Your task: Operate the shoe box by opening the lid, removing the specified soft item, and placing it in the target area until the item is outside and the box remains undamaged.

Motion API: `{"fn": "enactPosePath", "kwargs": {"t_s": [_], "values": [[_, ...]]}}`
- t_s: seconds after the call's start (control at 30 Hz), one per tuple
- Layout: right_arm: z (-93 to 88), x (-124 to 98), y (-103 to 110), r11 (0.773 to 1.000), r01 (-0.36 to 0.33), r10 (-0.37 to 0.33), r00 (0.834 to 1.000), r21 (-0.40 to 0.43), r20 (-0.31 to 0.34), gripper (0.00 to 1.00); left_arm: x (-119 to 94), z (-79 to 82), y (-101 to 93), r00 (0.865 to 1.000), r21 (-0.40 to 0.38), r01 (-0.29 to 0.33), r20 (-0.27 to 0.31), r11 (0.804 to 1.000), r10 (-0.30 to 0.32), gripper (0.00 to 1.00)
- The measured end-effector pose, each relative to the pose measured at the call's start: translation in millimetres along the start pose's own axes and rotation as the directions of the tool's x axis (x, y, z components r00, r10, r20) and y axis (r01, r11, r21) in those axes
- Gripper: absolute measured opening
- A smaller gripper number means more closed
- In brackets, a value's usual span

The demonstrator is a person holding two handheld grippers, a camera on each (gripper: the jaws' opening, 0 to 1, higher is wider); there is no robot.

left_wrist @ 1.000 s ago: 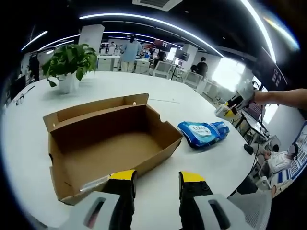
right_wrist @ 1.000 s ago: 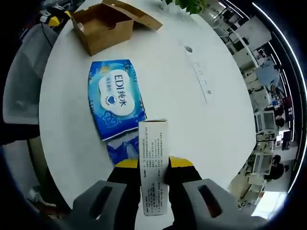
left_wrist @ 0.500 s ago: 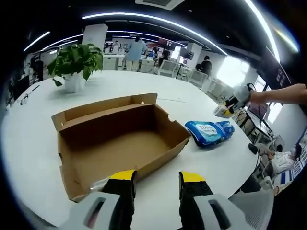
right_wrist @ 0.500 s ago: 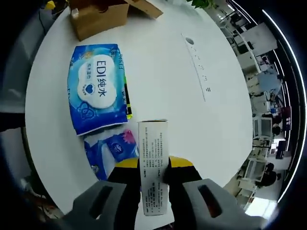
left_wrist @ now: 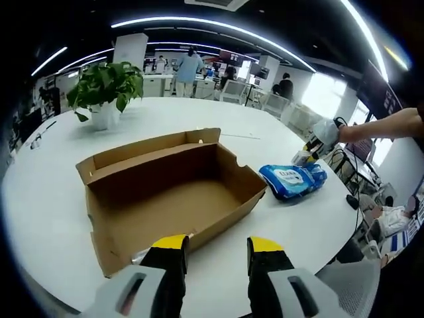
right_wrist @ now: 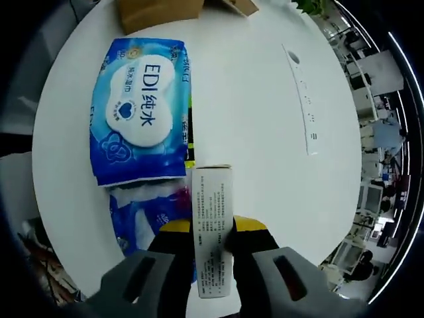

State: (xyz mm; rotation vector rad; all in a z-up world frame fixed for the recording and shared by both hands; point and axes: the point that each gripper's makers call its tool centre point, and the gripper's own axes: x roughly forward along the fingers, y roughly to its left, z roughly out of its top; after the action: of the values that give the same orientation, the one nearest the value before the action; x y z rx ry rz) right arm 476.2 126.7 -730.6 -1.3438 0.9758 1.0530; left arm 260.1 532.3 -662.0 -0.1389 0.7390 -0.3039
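Note:
The brown shoe box [left_wrist: 169, 192] lies open on the white table [left_wrist: 46, 172], its lid flap folded back on the far side and its floor bare. My left gripper [left_wrist: 217, 252] hovers open just before the box's near wall, holding nothing. To the right of the box lies a blue wipes pack [left_wrist: 291, 180], [right_wrist: 142, 109], with a smaller blue soft pack [right_wrist: 142, 212] against it. My right gripper [right_wrist: 212, 228] is shut on a small white printed carton [right_wrist: 212, 199] low over the table beside these packs. The right gripper [left_wrist: 310, 151] also appears at the right of the left gripper view.
A potted plant [left_wrist: 106, 89] stands at the table's far left. A cable grommet [right_wrist: 293, 59] and a thin strip sit in the tabletop beyond the packs. The table edge [right_wrist: 63, 218] curves close by the packs. People and desks fill the room behind.
My right gripper has come down with the white carton, nearer the tabletop beside the blue packs. The left view has shifted only slightly; the box lies as before.

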Motion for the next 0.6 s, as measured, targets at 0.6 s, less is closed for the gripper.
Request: {"fn": "enactPosePath", "kwargs": {"t_s": [0.6], "values": [[-5.0,18.7,1.6,0.999,-0.049,0.048,0.999,-0.024,-0.02,0.18,4.4,0.6,-6.6,1.0,-0.01,0.001,-0.008,1.0,-0.001,0.35]]}}
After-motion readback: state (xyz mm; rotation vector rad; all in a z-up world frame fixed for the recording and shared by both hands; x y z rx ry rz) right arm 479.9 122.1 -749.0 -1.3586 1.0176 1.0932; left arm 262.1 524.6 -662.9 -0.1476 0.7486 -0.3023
